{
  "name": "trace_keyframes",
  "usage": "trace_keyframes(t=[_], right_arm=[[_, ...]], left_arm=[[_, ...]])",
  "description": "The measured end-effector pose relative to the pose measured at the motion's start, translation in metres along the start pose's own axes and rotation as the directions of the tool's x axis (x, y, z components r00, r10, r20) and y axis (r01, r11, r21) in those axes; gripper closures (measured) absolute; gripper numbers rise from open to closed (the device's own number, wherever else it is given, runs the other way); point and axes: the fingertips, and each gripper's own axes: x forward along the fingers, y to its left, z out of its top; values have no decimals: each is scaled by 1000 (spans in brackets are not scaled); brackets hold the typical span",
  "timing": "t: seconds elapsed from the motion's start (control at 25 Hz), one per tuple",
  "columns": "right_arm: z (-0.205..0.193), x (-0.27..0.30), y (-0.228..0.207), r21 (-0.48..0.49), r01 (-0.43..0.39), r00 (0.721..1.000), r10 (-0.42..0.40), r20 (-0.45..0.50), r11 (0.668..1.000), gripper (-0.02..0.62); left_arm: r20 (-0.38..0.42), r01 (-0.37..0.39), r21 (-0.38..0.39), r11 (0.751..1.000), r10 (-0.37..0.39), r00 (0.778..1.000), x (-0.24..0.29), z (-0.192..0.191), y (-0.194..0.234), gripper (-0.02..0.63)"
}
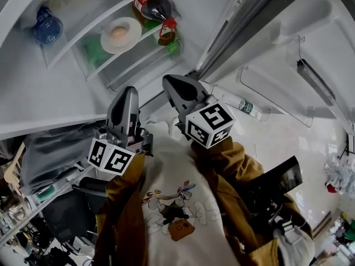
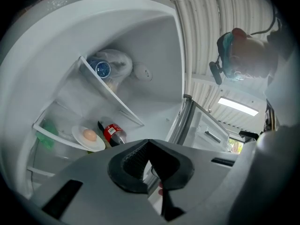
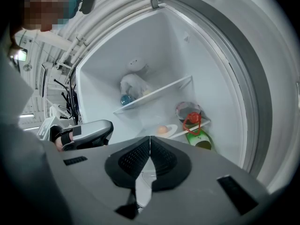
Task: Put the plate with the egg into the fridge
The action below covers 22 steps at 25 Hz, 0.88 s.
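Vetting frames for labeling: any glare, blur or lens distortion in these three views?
Head view: sharp, straight lines bowed by the wide lens, plate evenly lit, white fridge door nearly washed out. Left gripper view: strong fisheye, dark corners, ceiling lamp blown out. Right gripper view: same vignette, egg small but clear.

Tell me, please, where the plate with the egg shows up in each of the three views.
Head view: the plate is at upper left, with the egg on it.
Left gripper view: the plate is at lower left.
Right gripper view: the plate is just right of centre, small.
Shared landmark: the blue container, one level above the plate in every view.
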Motion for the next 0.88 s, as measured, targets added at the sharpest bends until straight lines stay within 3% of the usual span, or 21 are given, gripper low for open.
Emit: trace_keyframes(t=[0.28, 0.64, 0.88], right_arm=[[-1, -3, 8, -96, 26, 999, -29, -27, 995, 591], [5, -1, 7, -114, 31, 999, -33, -16, 993, 591], [6, -2, 5, -110, 39, 999, -40, -7, 993, 591]], left_arm=[[-21, 7, -10, 1000, -7, 1000, -4, -11, -3, 598], [-33, 11, -25, 1000, -12, 999, -2, -21, -6, 599], [-44, 18, 6, 1000, -18, 999, 1, -23, -9, 598]])
